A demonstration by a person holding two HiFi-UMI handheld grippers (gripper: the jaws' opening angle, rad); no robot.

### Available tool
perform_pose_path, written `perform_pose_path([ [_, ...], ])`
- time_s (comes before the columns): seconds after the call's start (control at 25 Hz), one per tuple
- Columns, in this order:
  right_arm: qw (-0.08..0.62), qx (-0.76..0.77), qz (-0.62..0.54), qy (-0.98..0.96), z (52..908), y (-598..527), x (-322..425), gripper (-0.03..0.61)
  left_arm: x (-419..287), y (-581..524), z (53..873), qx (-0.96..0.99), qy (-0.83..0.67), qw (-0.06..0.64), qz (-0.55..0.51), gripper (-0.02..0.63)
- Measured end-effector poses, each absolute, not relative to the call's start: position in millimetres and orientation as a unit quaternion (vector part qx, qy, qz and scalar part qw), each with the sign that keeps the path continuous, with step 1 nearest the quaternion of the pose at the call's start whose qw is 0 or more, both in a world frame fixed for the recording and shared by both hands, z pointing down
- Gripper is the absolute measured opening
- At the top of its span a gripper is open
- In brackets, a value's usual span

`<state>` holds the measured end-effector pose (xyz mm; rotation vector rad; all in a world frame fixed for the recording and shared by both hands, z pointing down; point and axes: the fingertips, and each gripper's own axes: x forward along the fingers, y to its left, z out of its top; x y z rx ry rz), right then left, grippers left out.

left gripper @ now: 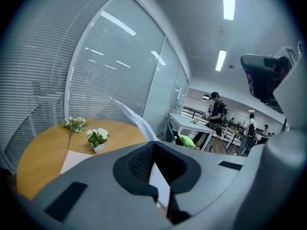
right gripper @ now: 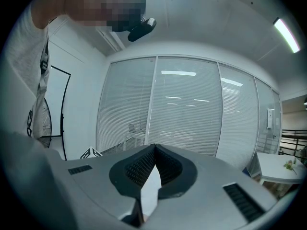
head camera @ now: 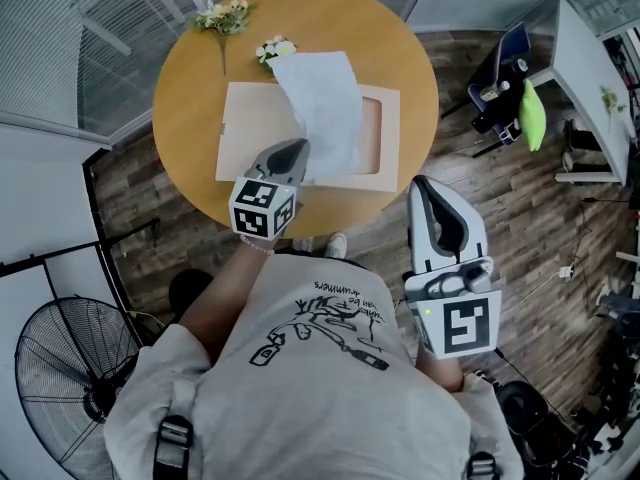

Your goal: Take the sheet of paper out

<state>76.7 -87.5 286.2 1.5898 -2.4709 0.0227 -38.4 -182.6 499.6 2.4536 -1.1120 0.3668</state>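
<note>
Head view, left hand-held gripper (head camera: 296,150) clamped on paper (head camera: 325,98); right one (head camera: 423,185) shut (shirt print (head camera: 330,326) illegible)

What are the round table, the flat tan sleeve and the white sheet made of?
Table: wood or wood-look laminate, smooth, with an even honey tone. Sleeve: probably card or kraft paper, matt, stiff and flat. Sheet: thin paper, matt white; it curls and sags where lifted.

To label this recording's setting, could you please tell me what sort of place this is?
Most likely an office: glass partitions with blinds stand behind the round wooden table, people stand at white desks, and ceiling strip lights run overhead.
</note>
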Motion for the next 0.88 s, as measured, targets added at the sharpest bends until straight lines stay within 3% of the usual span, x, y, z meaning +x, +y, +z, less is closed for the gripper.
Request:
perform_pose_path([
  [0.88,0.102,0.535,0.004,-0.839,284,-84,82,0.008,-42,-161,405,0.896,-0.405,0.169,0.063,0.020],
])
